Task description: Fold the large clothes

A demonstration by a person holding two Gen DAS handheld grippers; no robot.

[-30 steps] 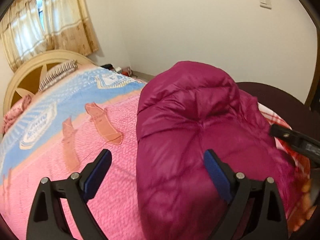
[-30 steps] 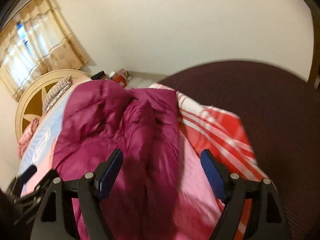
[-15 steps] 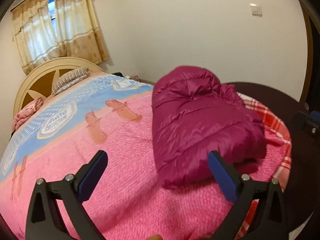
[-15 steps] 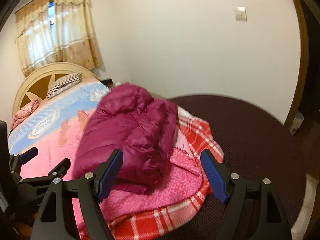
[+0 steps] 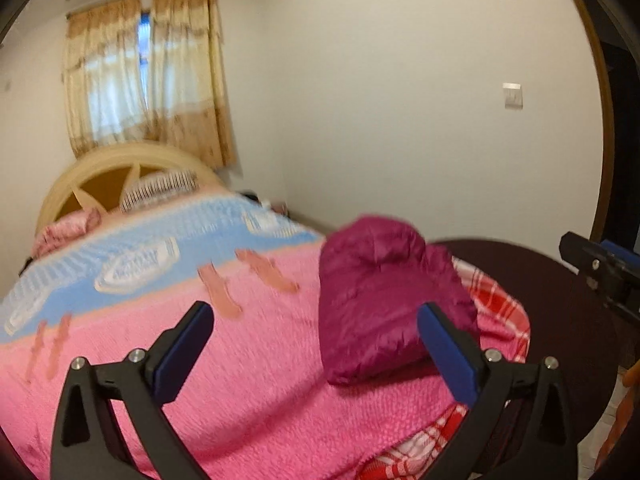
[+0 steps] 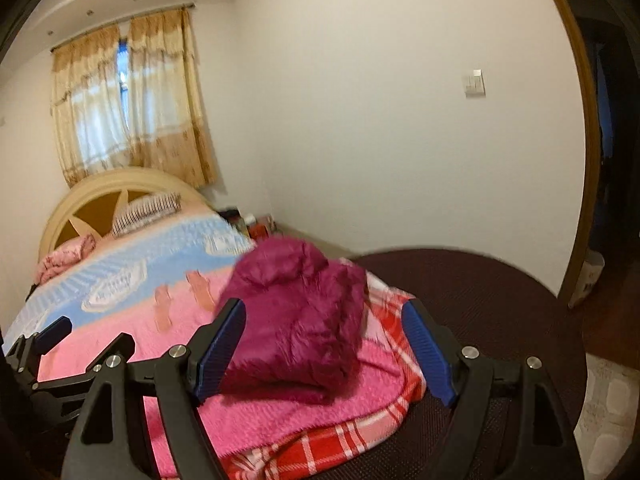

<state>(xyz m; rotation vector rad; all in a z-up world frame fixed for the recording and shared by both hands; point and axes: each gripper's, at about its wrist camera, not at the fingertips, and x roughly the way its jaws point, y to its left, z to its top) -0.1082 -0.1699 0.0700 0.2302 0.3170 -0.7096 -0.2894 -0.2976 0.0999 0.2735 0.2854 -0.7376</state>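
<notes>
Bed point(image 5: 248, 360) fills the lower left of both views, covered by a pink and pale-blue blanket point(image 6: 132, 276); cream arched headboard point(image 5: 120, 164) at the far end, below a window with yellow curtains point(image 6: 160, 100); a striped pillow point(image 5: 160, 192) leans against the headboard, a pink bundle point(image 6: 64, 258) to its left.

Red-and-white plaid cloth point(image 6: 332, 448) shows under the pink blanket at the near right corner of the bed; dark maroon surface point(image 6: 480, 292) beyond it on the right, identity unclear.

Magenta puffer jacket point(image 5: 388, 300), folded into a compact bundle, lies on the pink blanket near the bed's right edge; not touched by either tool; image is motion-blurred, so fold detail is poor.

Left tool point(image 5: 316, 352): jaws spread wide, nothing between the blue pads, held above the blanket and short of the jacket.

Right tool point(image 6: 324, 352): jaws also apart, empty; jacket appears between the fingers in its own view but lies beyond them.

White wall switch point(image 6: 474, 83) on the right-hand wall; small items on the floor beside the bed's far corner, too blurred to name.
</notes>
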